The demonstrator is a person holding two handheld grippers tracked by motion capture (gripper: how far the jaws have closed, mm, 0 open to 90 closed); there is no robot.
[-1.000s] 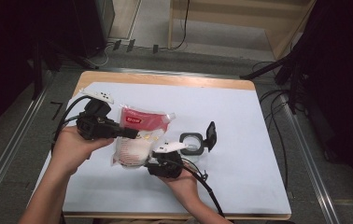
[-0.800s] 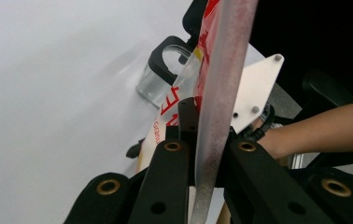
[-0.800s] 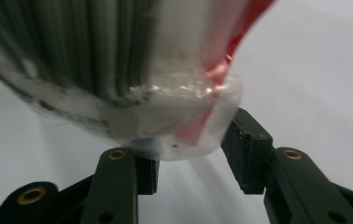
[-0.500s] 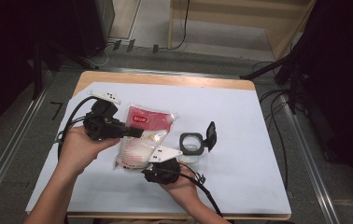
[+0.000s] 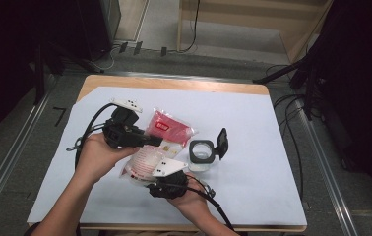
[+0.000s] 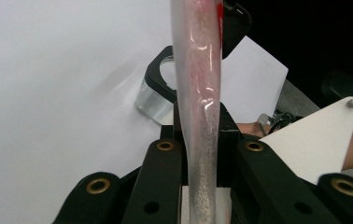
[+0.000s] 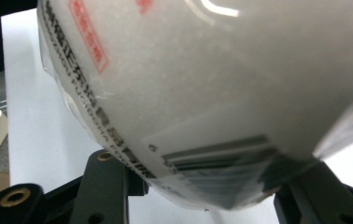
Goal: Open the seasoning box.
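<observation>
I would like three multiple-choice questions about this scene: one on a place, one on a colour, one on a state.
1. Where does the clear jar stand?
A. right of the bag
B. left of the bag
C. on the floor

2. What colour is the top part of the bag?
A. blue
B. red
C. green

3. How does the left gripper stand?
A. wide open over the jar
B. lying on the table
C. shut on the bag's edge

Key: 1 A, the high view shows it on the white sheet to the right; 2 B, red print; 3 C, the left gripper view shows the film pinched between the jaws.
</observation>
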